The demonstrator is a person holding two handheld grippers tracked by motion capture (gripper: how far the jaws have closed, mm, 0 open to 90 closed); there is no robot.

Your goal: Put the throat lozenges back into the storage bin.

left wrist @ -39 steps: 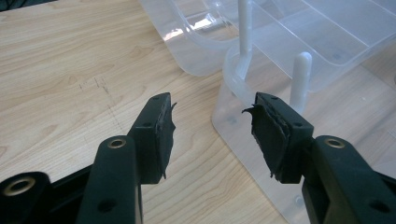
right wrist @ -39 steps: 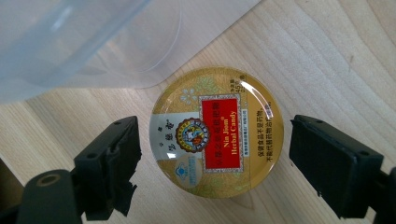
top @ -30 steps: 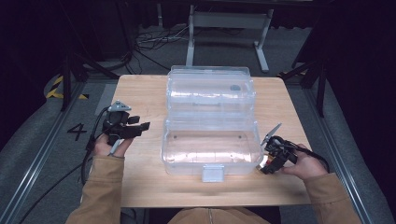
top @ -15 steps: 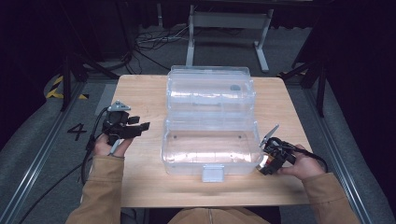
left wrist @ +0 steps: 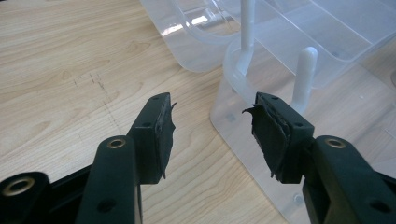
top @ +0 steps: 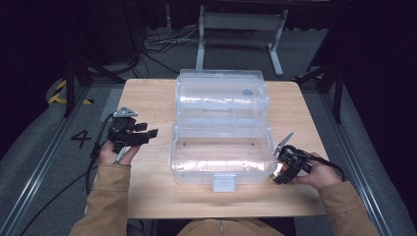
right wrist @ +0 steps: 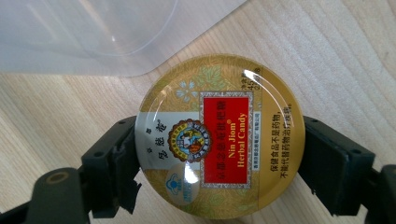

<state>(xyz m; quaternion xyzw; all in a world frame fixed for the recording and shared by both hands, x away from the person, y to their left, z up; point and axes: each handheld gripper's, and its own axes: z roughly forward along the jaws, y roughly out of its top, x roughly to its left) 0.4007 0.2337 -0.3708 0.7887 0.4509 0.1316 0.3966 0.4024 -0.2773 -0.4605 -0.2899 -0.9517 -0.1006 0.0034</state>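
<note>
I have the right gripper [right wrist: 219, 154] pinching a round gold Nin Jiom herbal candy tin [right wrist: 219, 135] by its rim, low over the wooden table [top: 147, 98], just beside the front right corner of the clear plastic storage box [top: 221, 147]. The box stands open, its lid [top: 221, 91] tipped back. My left gripper [left wrist: 210, 126] hovers at the box's left end, jaws spread and empty. I judge this a carry step: next I must lift the tin over the box wall and release it inside.
</note>
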